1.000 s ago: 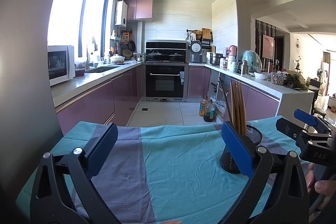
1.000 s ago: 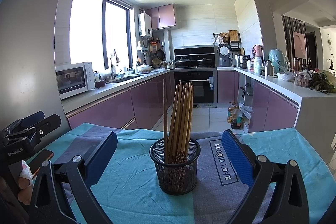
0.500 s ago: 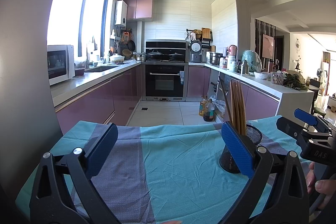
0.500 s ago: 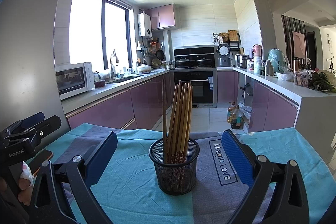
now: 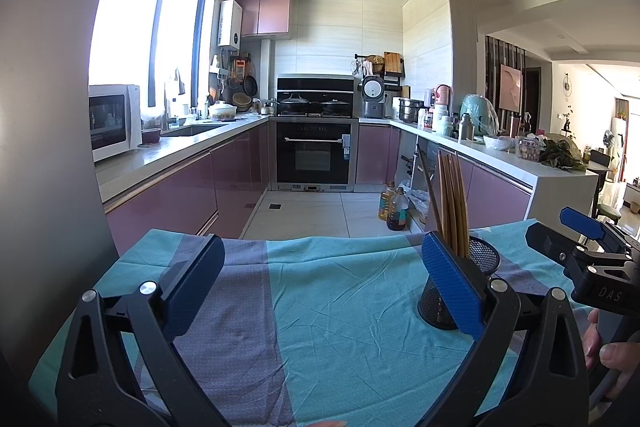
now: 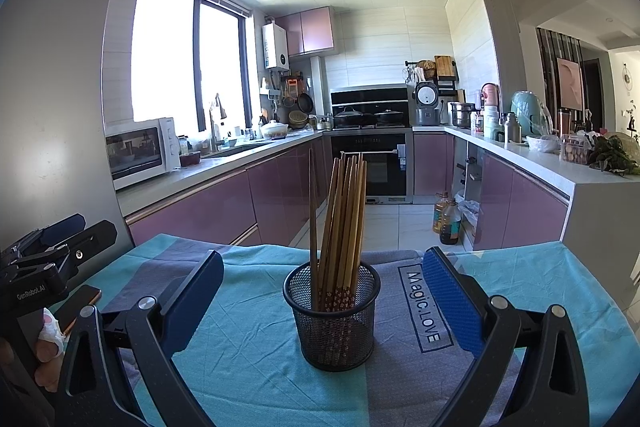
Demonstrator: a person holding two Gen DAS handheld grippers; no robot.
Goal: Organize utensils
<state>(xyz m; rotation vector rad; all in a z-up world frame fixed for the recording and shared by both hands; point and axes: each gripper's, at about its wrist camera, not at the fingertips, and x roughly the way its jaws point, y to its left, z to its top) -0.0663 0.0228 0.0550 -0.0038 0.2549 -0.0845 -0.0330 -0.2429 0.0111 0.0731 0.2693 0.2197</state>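
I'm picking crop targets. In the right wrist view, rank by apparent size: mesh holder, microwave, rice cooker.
1. mesh holder, nearness inflates it
2. microwave
3. rice cooker, farthest away

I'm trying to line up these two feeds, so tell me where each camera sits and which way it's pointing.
Left wrist: rides the left gripper, facing across the teal tablecloth into the kitchen; its open jaws fill the bottom, the mesh holder sits behind its right finger, and the right gripper shows at the far right.
Right wrist: rides the right gripper, same heading, centred on the holder of chopsticks between its open jaws; the left gripper and a hand show at left.
Shared: holder, chopsticks, tablecloth, oven, microwave.
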